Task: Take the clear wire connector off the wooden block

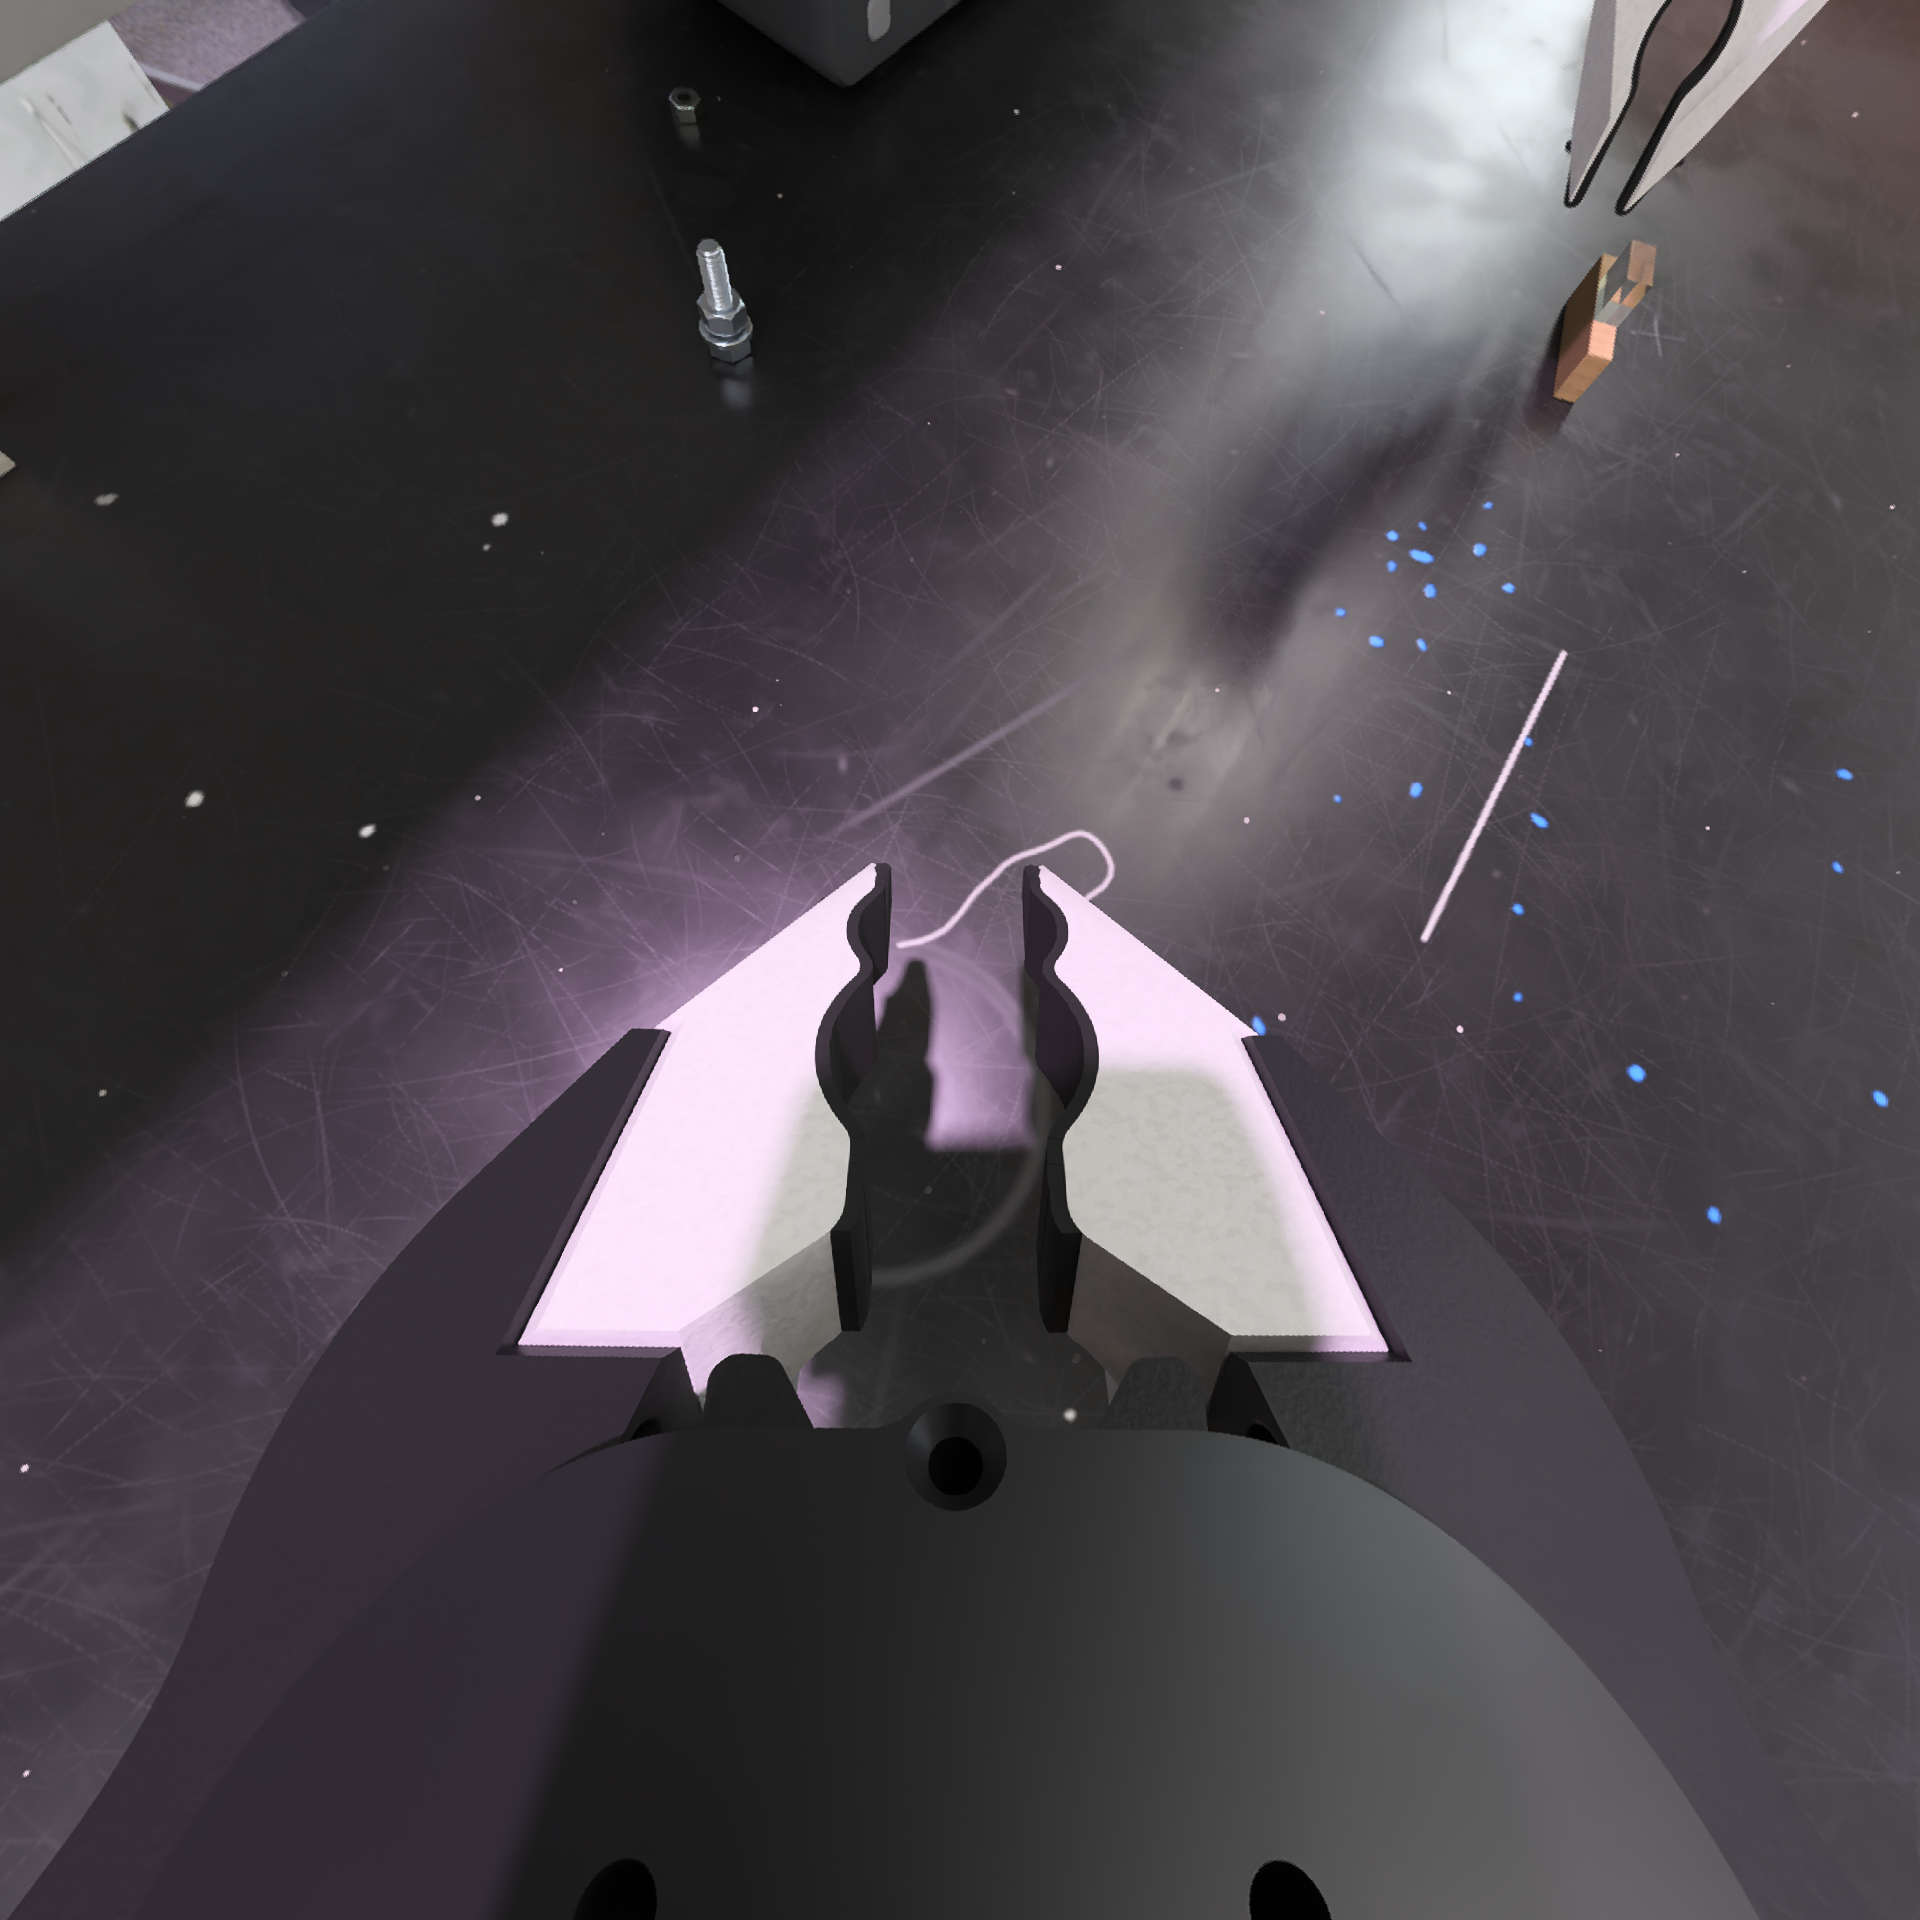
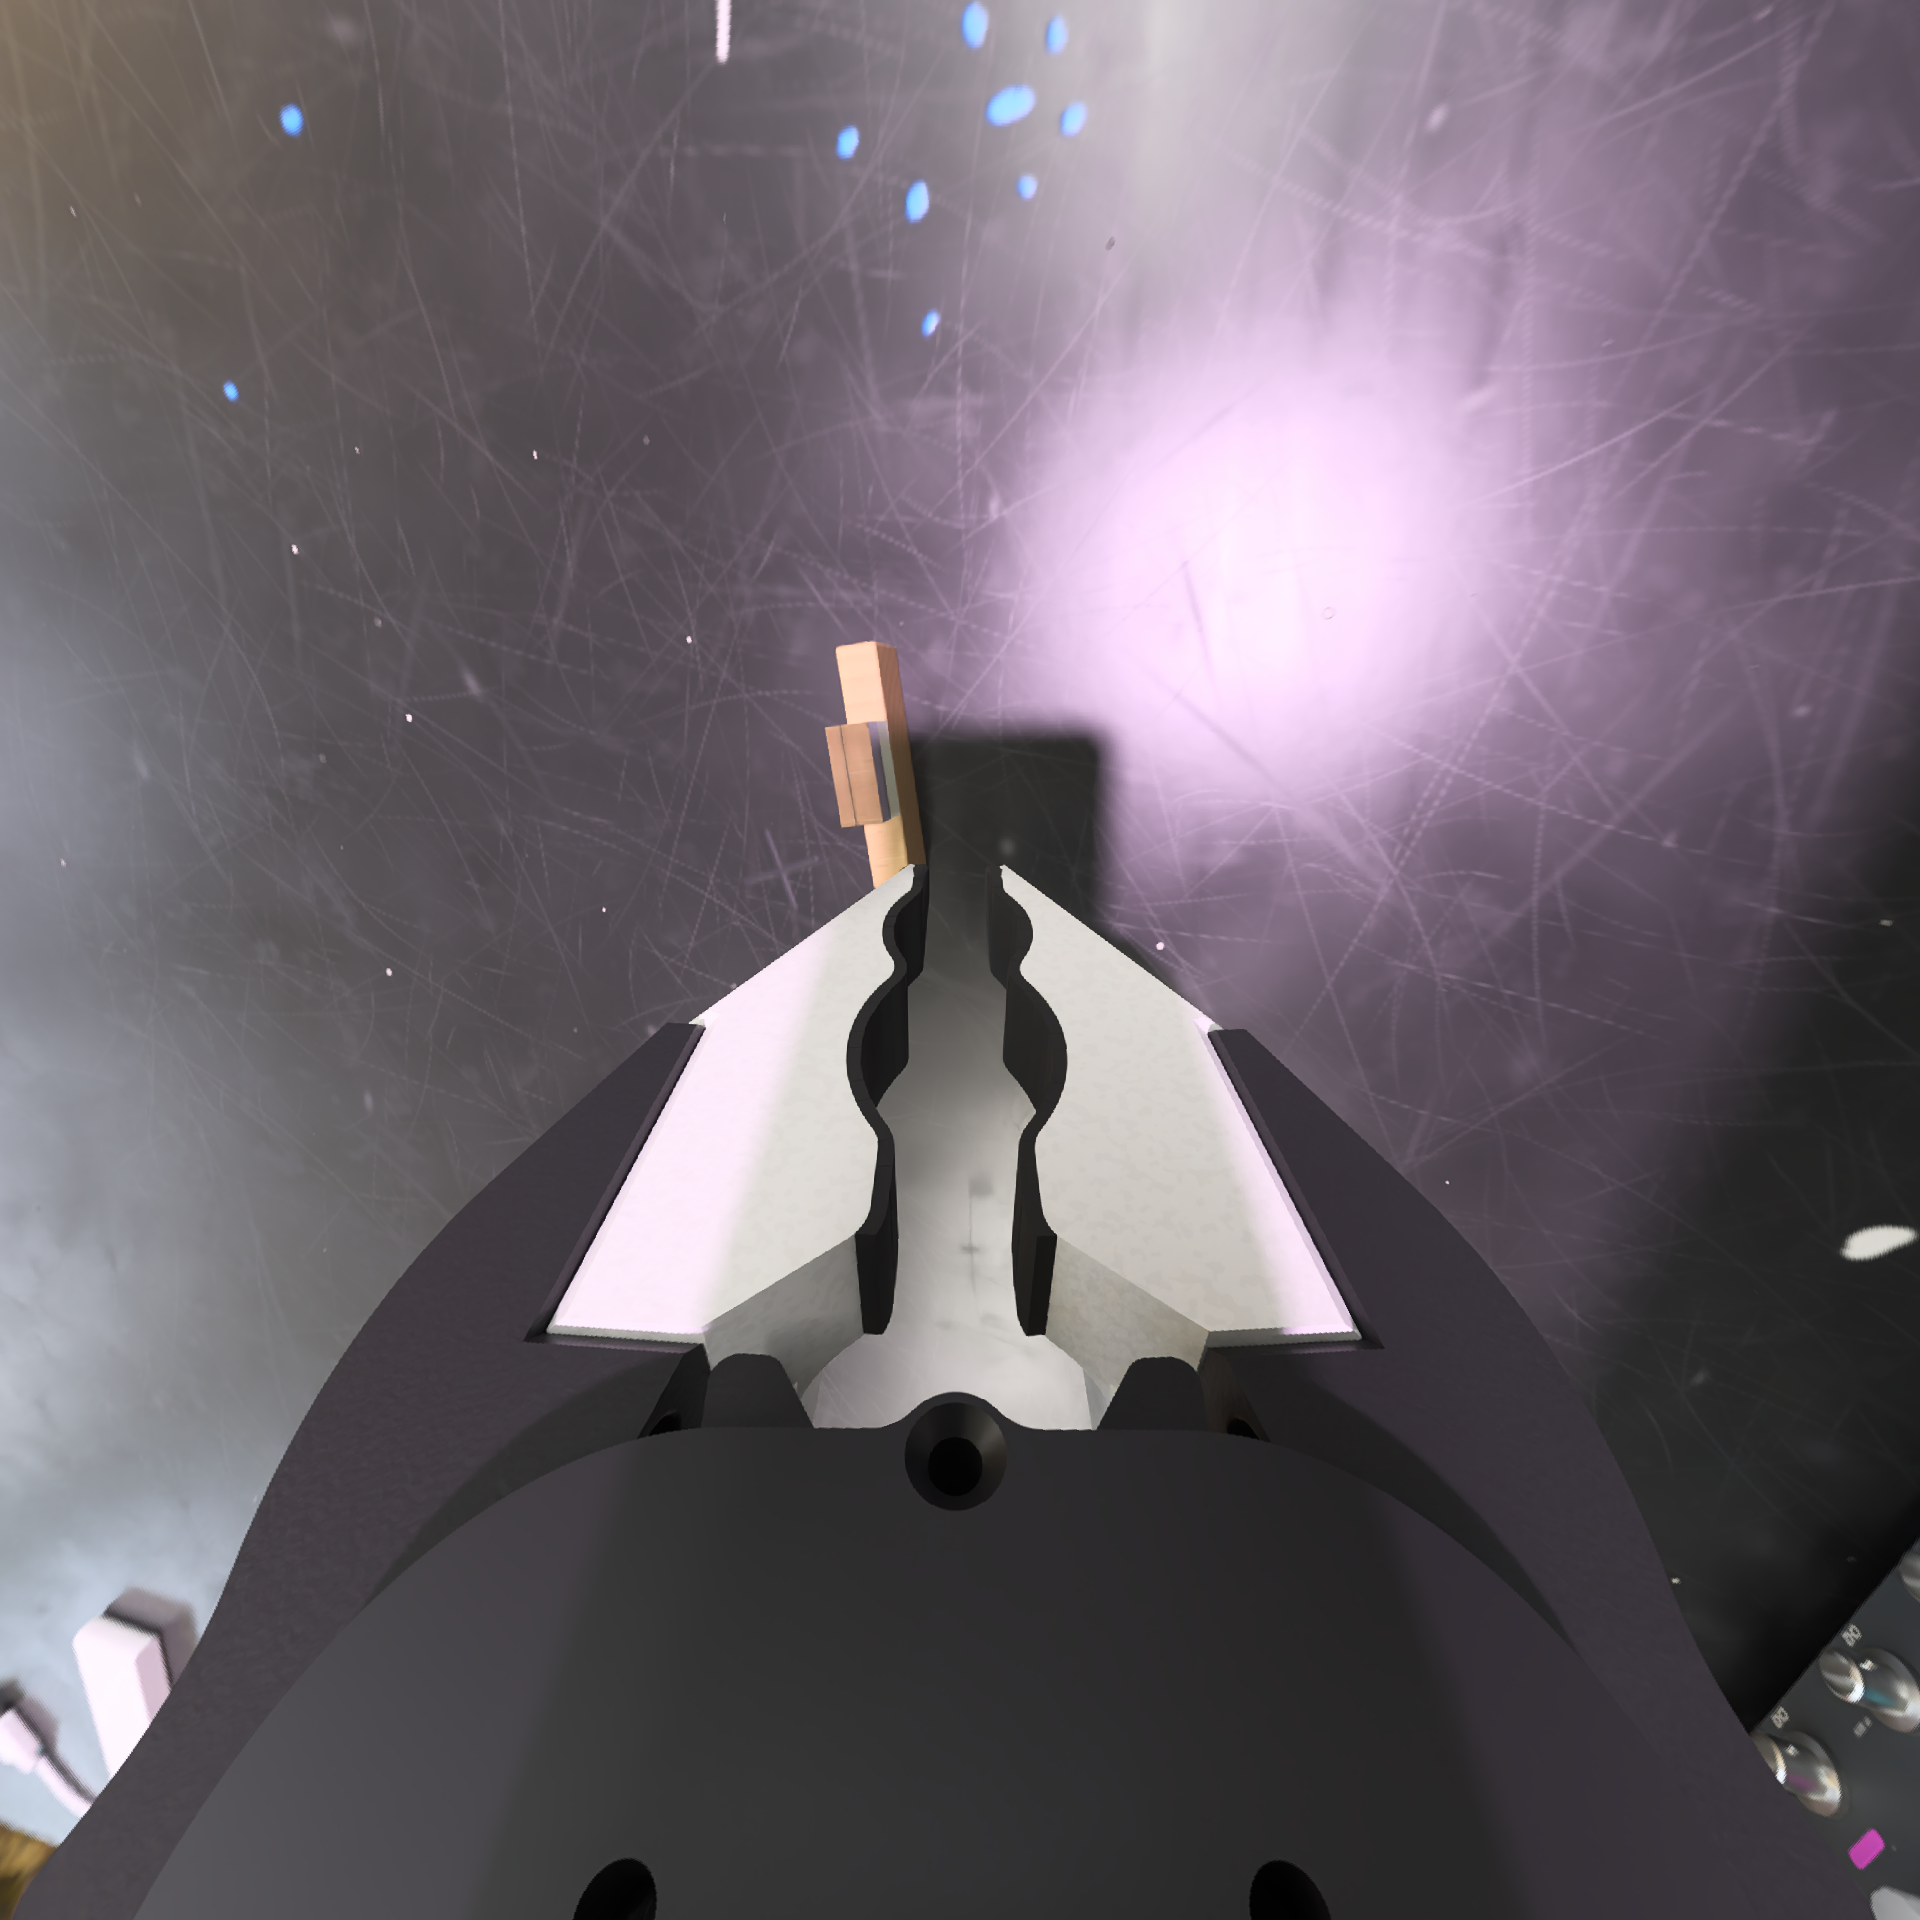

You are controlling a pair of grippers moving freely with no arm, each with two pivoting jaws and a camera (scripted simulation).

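Observation:
In the left wrist view, a small wooden block [image 1: 1581, 348] stands on the dark scratched table [image 1: 416, 623] at the far right, with the clear wire connector [image 1: 1623, 283] on its upper part. My left gripper [image 1: 956, 875] is open and empty, low over the table and far from the block. The right gripper's white fingers [image 1: 1652, 114] hang just beyond the block. In the right wrist view, the block [image 2: 871, 675] lies just past my left fingertip, with the connector [image 2: 854, 774] on its left side. My right gripper [image 2: 956, 875] is narrowly open and empty, its gap slightly right of the block.
A steel bolt with nuts [image 1: 722, 301] stands at the upper left, with a loose nut [image 1: 683, 102] and a grey box [image 1: 842, 36] behind it. A thin string [image 1: 1039, 862] and a thin rod [image 1: 1491, 800] lie on the table. A knobbed device [image 2: 1849, 1714] sits at the lower right.

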